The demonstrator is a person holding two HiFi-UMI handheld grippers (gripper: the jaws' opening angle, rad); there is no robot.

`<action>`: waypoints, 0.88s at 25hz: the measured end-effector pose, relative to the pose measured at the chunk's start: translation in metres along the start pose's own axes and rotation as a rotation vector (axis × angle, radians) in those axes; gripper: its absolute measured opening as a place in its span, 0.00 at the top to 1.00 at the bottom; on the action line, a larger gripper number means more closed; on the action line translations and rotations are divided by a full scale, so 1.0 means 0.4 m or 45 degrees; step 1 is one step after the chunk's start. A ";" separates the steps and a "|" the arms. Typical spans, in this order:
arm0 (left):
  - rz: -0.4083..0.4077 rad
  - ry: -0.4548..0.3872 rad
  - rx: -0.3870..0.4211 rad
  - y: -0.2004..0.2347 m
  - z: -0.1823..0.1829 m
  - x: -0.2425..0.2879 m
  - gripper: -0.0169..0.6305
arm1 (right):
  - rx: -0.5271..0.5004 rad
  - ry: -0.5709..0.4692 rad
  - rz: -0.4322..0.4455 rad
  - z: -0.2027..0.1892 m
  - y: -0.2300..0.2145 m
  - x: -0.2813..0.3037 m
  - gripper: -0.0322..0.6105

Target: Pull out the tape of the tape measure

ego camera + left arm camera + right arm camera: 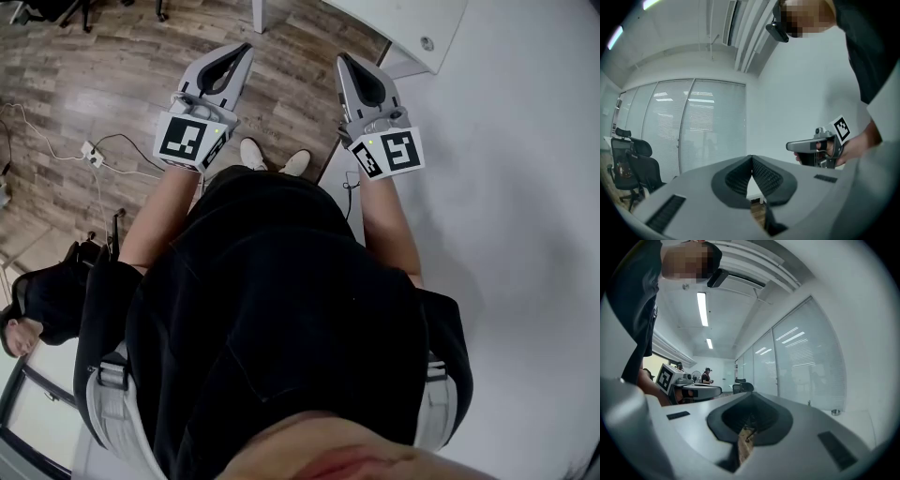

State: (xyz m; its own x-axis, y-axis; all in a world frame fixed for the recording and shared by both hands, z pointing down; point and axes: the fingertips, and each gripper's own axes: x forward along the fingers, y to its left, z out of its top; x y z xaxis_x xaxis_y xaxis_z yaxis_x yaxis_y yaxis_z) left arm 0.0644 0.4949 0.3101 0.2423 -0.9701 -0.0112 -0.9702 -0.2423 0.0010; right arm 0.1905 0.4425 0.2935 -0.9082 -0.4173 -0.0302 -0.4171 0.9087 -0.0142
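The person stands with both tools held out level over the wood floor [84, 84], beside the corner of a white table [403, 23]. The left gripper [751, 158] has its ribbed pads pressed tip to tip with nothing caught between them. The right gripper [750, 397] is likewise closed on nothing, only a sliver of floor showing through the gap below its tips, and the tape measure is out of sight in all three views, so it lies nowhere near either pair of jaws.
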 end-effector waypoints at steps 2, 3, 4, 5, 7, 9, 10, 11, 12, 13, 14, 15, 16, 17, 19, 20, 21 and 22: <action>-0.003 0.004 0.002 0.002 -0.002 -0.002 0.96 | -0.003 0.006 0.035 -0.008 0.014 0.003 0.95; -0.005 0.005 0.003 0.003 -0.003 -0.003 0.96 | -0.006 0.006 0.054 -0.009 0.022 0.005 0.95; -0.008 0.006 0.002 0.005 -0.003 -0.004 0.96 | -0.009 0.006 0.070 -0.010 0.030 0.007 0.95; -0.010 0.006 0.002 0.005 -0.003 -0.005 0.96 | -0.009 0.004 0.082 -0.010 0.039 0.007 0.95; -0.014 0.005 0.004 0.004 -0.001 -0.008 0.96 | -0.007 0.000 0.094 -0.008 0.052 0.006 0.95; -0.018 0.004 0.008 0.000 0.001 -0.010 0.96 | -0.010 -0.003 0.098 -0.006 0.058 0.005 0.94; -0.020 0.004 0.010 -0.001 0.001 -0.009 0.96 | -0.012 -0.002 0.098 -0.007 0.056 0.006 0.94; -0.022 0.005 0.011 -0.001 0.001 -0.007 0.96 | -0.013 -0.001 0.099 -0.007 0.054 0.008 0.94; -0.023 0.007 0.011 -0.001 0.000 -0.004 0.96 | -0.013 0.001 0.100 -0.007 0.051 0.010 0.94; -0.025 0.009 0.010 -0.001 -0.001 -0.002 0.96 | -0.014 0.002 0.102 -0.007 0.050 0.012 0.94; -0.027 0.010 0.010 -0.001 -0.001 -0.002 0.96 | -0.014 0.003 0.103 -0.007 0.050 0.012 0.94; -0.029 0.008 0.011 -0.002 0.000 -0.003 0.96 | -0.013 0.003 0.103 -0.007 0.050 0.011 0.94; -0.031 0.005 0.015 -0.004 0.001 -0.003 0.96 | -0.011 0.005 0.102 -0.007 0.049 0.010 0.94; -0.033 0.003 0.018 -0.006 0.003 -0.003 0.96 | -0.007 0.008 0.101 -0.008 0.048 0.009 0.94; -0.030 0.006 0.019 -0.006 0.000 -0.004 0.96 | 0.007 0.016 0.098 -0.011 0.043 0.010 0.93; -0.027 0.007 0.019 -0.004 -0.001 -0.007 0.95 | 0.014 0.020 0.097 -0.012 0.042 0.010 0.91; -0.025 0.006 0.019 -0.001 -0.002 -0.011 0.93 | 0.019 0.022 0.097 -0.013 0.043 0.011 0.88; -0.024 0.002 0.019 0.000 -0.001 -0.014 0.91 | 0.023 0.021 0.098 -0.013 0.044 0.010 0.84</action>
State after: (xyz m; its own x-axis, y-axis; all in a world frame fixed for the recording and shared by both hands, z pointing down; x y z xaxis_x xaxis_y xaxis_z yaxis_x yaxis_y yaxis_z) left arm 0.0629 0.5003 0.3106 0.2604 -0.9655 -0.0091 -0.9654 -0.2602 -0.0140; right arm 0.1792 0.4568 0.2983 -0.9381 -0.3461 -0.0151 -0.3455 0.9379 -0.0309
